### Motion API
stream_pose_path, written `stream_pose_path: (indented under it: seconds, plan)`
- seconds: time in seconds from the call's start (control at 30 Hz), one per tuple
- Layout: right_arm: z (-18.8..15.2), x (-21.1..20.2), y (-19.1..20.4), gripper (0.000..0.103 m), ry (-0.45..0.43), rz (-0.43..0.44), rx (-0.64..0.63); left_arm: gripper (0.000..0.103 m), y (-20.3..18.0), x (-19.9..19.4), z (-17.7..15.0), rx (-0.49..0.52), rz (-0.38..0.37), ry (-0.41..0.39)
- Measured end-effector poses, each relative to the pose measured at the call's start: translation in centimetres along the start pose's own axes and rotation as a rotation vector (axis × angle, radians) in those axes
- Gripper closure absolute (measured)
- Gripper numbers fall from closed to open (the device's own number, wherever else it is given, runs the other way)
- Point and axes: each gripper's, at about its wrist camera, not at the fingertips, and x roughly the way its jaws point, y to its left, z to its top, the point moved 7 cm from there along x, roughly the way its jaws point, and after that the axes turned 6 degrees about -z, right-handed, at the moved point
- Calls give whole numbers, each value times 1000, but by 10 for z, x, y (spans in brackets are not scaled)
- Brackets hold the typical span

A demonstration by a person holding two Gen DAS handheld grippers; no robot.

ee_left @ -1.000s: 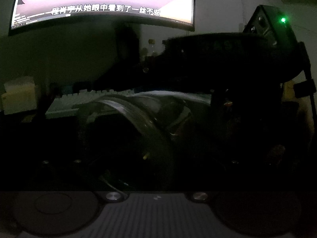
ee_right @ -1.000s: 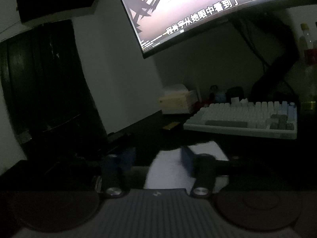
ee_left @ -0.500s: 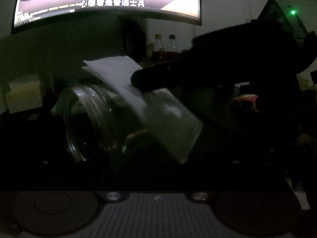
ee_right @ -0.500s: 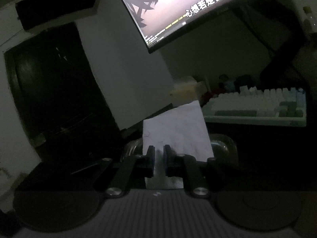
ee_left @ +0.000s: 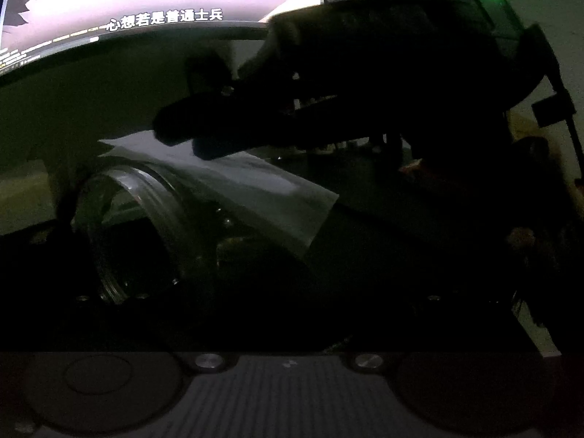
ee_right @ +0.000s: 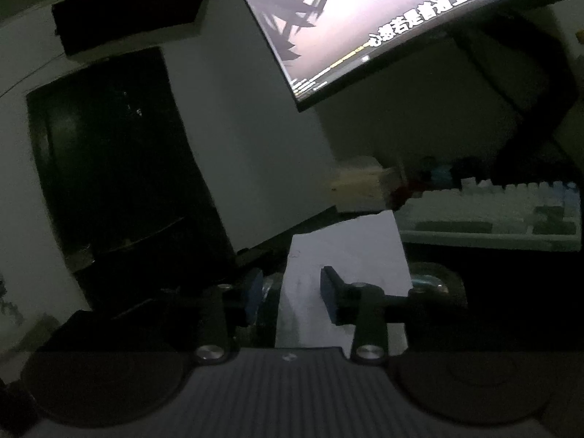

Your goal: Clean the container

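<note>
The scene is very dark. A clear glass container [ee_left: 146, 230] lies on its side in the left wrist view, close to the camera, its round rim toward the left. My left gripper's fingers are lost in shadow, so its grip is unclear. A white paper tissue [ee_left: 255, 189] lies draped over the container. The right gripper [ee_left: 204, 135] hovers right above the tissue as a dark shape. In the right wrist view my right gripper [ee_right: 292, 292] is open, blue pads apart, with the tissue [ee_right: 346, 255] lying between and beyond them. Part of the container [ee_right: 434, 281] shows at right.
A large lit monitor [ee_left: 146, 3] stands behind, also in the right wrist view [ee_right: 401, 18]. A white keyboard [ee_right: 492, 215] and a pale tissue box [ee_right: 361, 186] sit on the dark desk. A dark cabinet [ee_right: 109, 164] is at left.
My right gripper was shut on the tissue half a second ago; now its pads have opened and the tissue rests on the container. The right gripper sits lower over the container.
</note>
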Motion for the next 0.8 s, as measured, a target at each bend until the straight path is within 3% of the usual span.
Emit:
stream_pose_path:
  seconds: [0.23, 0.43, 0.5, 0.53, 0.63, 0.8]
  plan:
    - [9, -10, -11, 62, -34, -22, 21, 0, 4, 3, -3, -40, 4, -1]
    - [5, -7, -22, 62, -25, -217, -104, 0, 2, 4, -4, -43, 5, 2]
    - [3, -5, -20, 62, -29, -231, -128, 0, 2, 4, -5, -42, 6, 1]
    - [2, -4, -18, 64, -30, -233, -136, 0, 2, 4, -5, -42, 6, 1]
    - [1, -3, -17, 94, -43, -203, -117, 0, 1, 5, -6, -41, 7, -1]
    - [6, 0, -15, 94, -70, -135, -52, 0, 3, 8, -4, -42, 8, -4]
